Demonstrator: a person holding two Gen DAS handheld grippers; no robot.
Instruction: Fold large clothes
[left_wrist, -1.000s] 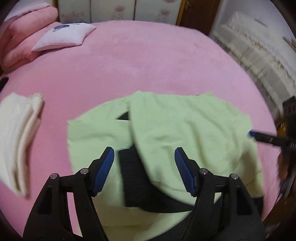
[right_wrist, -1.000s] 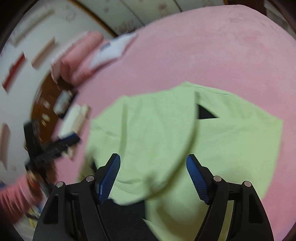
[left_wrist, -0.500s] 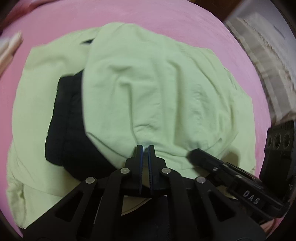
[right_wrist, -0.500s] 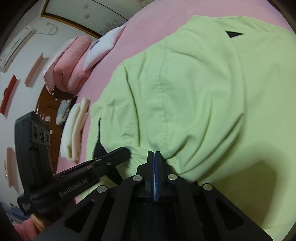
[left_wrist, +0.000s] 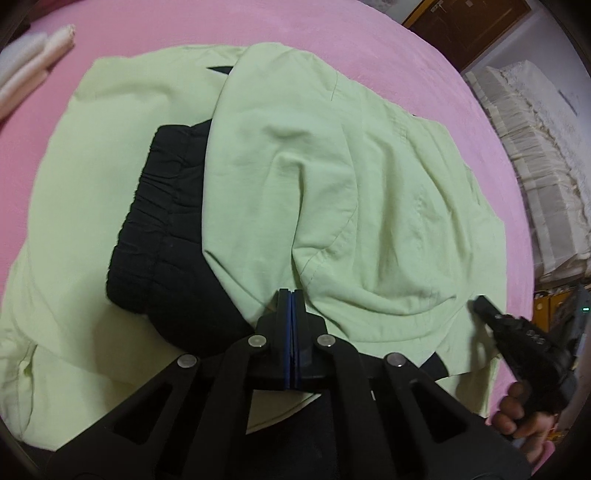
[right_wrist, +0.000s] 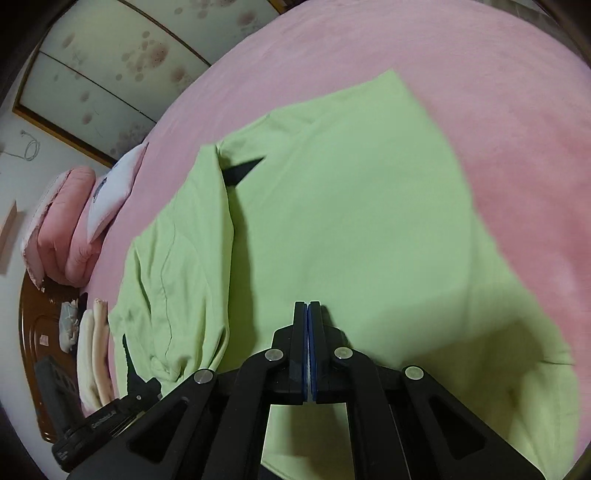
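Both pairs of jaws clamped flat, wide apart a second ago. Left gripper pinching the near hem of the light-green jacket; right gripper shut low over its cloth, grip uncertain. Spread on the pink bed, black lining exposed. Probably ready for the lift-and-fold.

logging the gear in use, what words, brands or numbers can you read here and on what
"GenRobot.AI": small white lettering on the body of the left claw.
Raised marks on the right claw: too blurred to read.
Dark print on the white pillow: unreadable.
Green garment: no text.
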